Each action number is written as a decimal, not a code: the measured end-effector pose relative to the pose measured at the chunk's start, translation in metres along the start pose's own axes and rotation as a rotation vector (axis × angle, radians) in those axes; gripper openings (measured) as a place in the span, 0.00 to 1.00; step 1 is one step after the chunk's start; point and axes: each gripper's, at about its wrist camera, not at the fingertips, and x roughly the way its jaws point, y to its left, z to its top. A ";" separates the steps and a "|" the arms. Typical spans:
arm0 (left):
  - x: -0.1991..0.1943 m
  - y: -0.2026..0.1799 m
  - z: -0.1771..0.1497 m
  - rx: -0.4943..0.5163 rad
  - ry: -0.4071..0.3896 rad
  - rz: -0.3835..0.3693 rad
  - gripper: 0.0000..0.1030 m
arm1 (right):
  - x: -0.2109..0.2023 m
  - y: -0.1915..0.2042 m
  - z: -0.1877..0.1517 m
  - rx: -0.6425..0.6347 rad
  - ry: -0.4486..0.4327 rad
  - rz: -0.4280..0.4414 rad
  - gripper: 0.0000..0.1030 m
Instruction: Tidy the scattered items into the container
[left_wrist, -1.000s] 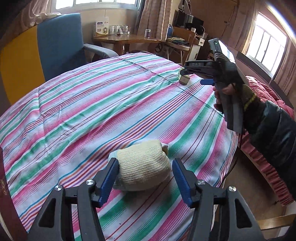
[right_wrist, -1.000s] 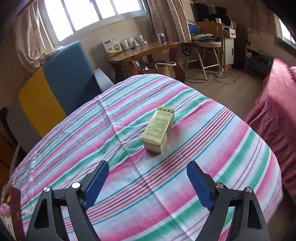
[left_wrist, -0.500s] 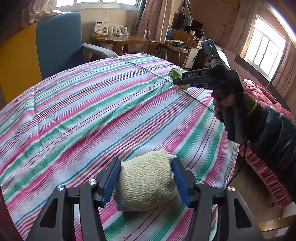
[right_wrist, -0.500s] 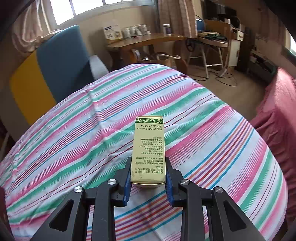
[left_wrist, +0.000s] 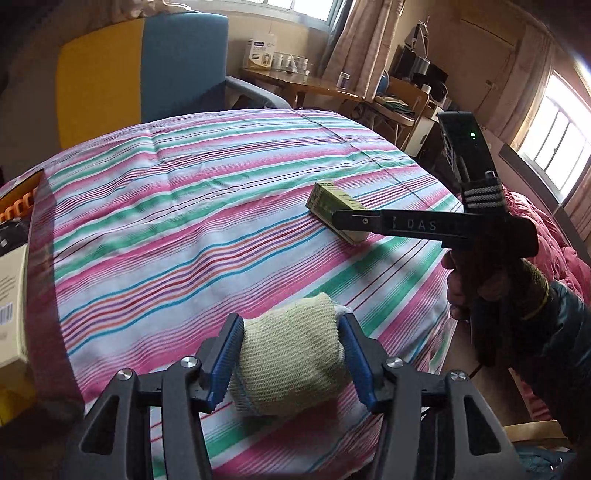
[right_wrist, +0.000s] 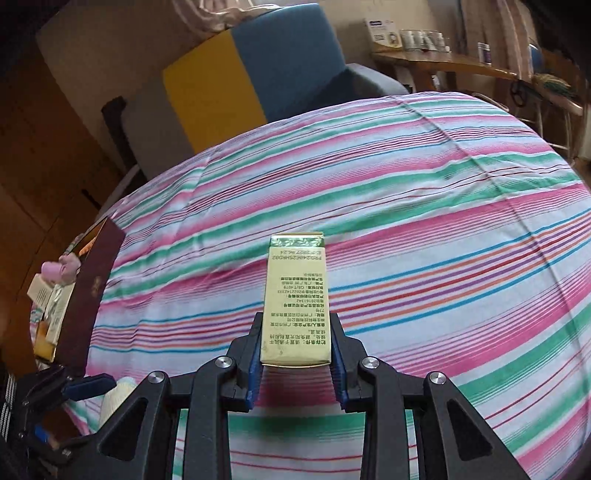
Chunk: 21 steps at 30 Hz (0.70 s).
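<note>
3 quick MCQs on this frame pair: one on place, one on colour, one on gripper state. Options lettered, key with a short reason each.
1. Where is the dark red open container?
A. at the table's left edge
B. at the table's middle
C. on the blue chair

2. What colour are the gripper pads?
A. red
B. blue
C. white

3. What does the right gripper hold?
A. nothing
B. the rolled beige knit cloth
C. the pale green printed carton

Key:
1 A, its dark red wall stands at the left rim of the striped tablecloth.
2 B, blue pads flank the rolled beige knit cloth in the left gripper.
3 C, both pads press the carton's sides.
</note>
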 end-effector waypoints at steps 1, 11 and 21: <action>-0.004 0.004 -0.004 -0.015 -0.006 0.007 0.52 | 0.000 0.008 -0.004 -0.014 0.005 0.010 0.33; -0.046 0.027 -0.035 -0.085 -0.060 0.008 0.54 | -0.006 0.043 -0.037 -0.023 0.034 0.060 0.77; -0.025 0.010 -0.037 -0.004 0.014 -0.010 0.59 | -0.018 0.053 -0.062 -0.062 0.022 0.015 0.88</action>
